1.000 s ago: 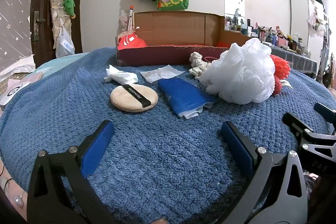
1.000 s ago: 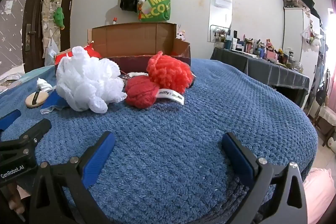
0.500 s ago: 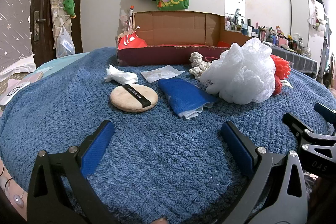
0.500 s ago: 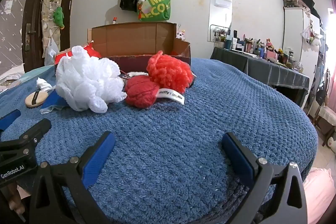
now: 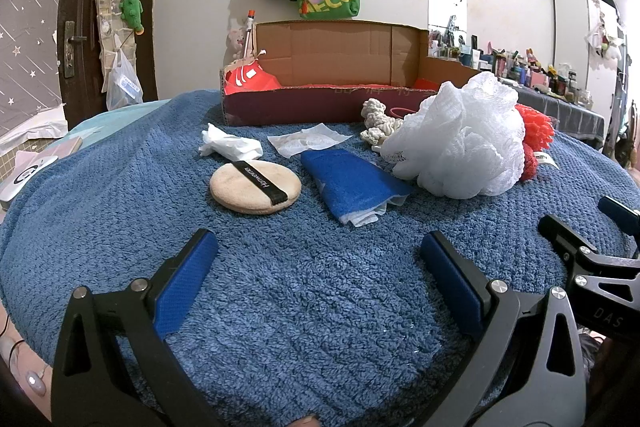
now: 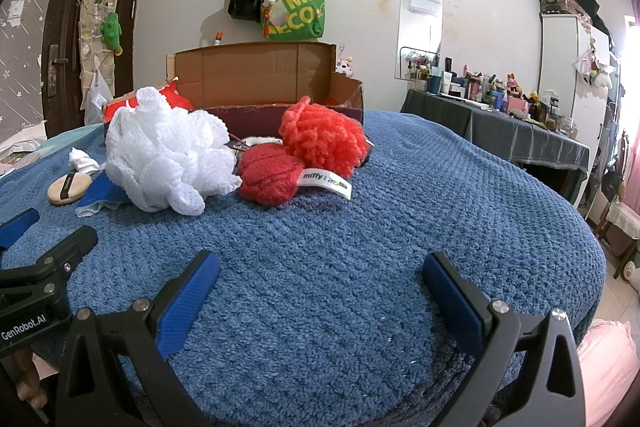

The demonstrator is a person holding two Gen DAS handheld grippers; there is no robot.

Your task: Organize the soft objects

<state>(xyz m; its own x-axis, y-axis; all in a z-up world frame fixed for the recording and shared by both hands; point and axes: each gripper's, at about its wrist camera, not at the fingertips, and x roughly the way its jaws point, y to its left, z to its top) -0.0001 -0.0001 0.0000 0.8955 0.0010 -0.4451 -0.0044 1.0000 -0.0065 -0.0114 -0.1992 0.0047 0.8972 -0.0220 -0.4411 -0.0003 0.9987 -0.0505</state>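
Nothing is picked up yet: our left gripper point(image 5: 318, 259) and right gripper point(image 6: 320, 281) hover spread apart and empty; next we reach for the white sponge point(image 6: 168, 151) and carry it to the box point(image 5: 320, 103).

Soft items scattered on the blue blanket ahead of the two grippers, in front of an open cardboard box.

Straight ahead of the left tool lie a round beige powder puff point(image 5: 255, 187) with a black strap, flat, and just right of it a folded blue cloth point(image 5: 352, 183) with white edges showing. Beyond them sit a crumpled white tissue point(image 5: 230, 145), a flat clear sachet point(image 5: 309, 142) and a knotted cream rope toy point(image 5: 378, 125). Ahead-left of the right tool, a puffy white mesh sponge point(image 6: 168, 155) touches a dark red yarn ball point(image 6: 270, 175) bearing a white label, with a coral yarn ball point(image 6: 322, 137) just behind. The cardboard box point(image 6: 256, 75) stands farthest, top open.
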